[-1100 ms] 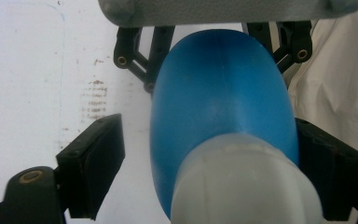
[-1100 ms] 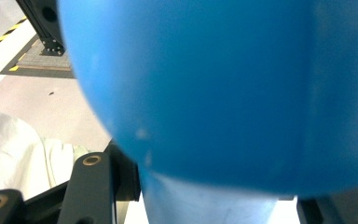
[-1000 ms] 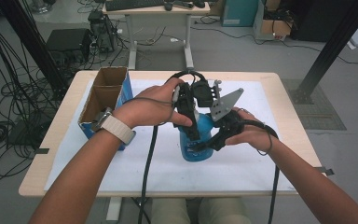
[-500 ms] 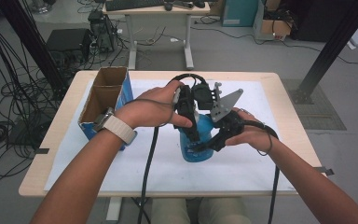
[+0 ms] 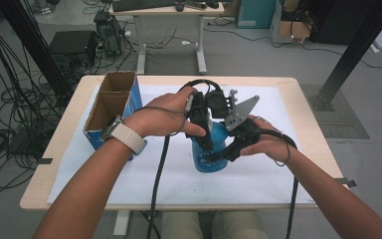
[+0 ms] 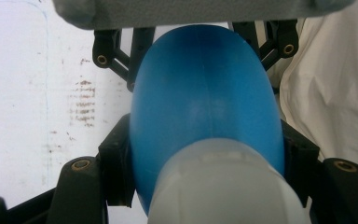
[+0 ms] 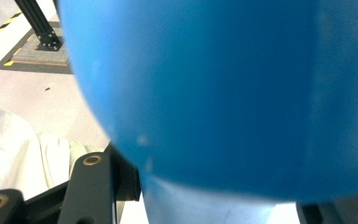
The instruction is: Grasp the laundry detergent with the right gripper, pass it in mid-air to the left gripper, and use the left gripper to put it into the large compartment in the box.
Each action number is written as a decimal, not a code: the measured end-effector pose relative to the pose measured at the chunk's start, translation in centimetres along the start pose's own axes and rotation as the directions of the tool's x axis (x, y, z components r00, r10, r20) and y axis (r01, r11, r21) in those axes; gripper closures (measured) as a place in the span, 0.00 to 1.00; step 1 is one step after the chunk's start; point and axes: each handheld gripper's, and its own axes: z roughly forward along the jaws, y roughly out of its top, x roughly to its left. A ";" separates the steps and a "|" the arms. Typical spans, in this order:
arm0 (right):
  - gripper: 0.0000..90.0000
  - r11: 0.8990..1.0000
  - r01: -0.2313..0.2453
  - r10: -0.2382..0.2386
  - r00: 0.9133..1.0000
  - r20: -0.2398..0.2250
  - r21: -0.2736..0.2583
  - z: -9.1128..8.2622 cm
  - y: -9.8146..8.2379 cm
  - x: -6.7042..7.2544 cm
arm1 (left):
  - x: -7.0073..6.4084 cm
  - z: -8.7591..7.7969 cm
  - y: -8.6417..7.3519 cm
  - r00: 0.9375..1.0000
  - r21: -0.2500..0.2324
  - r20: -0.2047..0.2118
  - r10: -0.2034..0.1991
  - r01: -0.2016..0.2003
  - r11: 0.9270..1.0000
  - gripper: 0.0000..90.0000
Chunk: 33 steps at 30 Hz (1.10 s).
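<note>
Two grippers: both close on one blue plastic bottle (image 5: 211,152) with a white cap end, near the middle of the white-covered table (image 5: 258,184).
Bottle look: smooth, rounded, glossy blue body; in the left gripper view it narrows toward a broad white plastic cap (image 6: 223,186) nearest the camera.
Bottle place: on or just over the white sheet, between the two hands, right of the open cardboard box with blue sides (image 5: 110,107); whether its base touches the sheet I cannot tell.
Left gripper (image 5: 202,133): comes down from above; its black jaws have just been closing and now press the blue body from both sides, with the bottle between them (image 6: 205,112).
Right gripper (image 5: 225,152): comes in from the right, its jaws clamped on the bottle's lower part.
High view adds: both forearms, a pale wrist strap on the left arm, the grey three-cornered plate (image 5: 239,110), the box and the floor cables.
Left gripper view adds: the white cap and faint brown marks on the sheet.
Right gripper view adds: the blue wall (image 7: 223,93) very close and blurred, with floor and a black frame post beyond.
</note>
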 end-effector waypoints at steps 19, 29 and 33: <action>0.48 1.000 -0.006 0.006 1.000 0.010 0.003 -0.2 -0.2 -0.1 | 0.2 0.1 0.2 1.000 0.008 -0.007 0.000 0.000 1.000 0.41; 0.48 1.000 -0.010 0.010 1.000 0.014 -0.002 -0.3 -0.2 -0.2 | 0.3 -0.1 0.3 1.000 0.008 -0.011 0.001 -0.001 1.000 0.41; 0.48 1.000 -0.017 0.017 1.000 0.026 0.002 -0.4 -0.1 -0.2 | 0.4 -0.1 0.3 1.000 0.008 -0.012 0.001 -0.001 1.000 0.41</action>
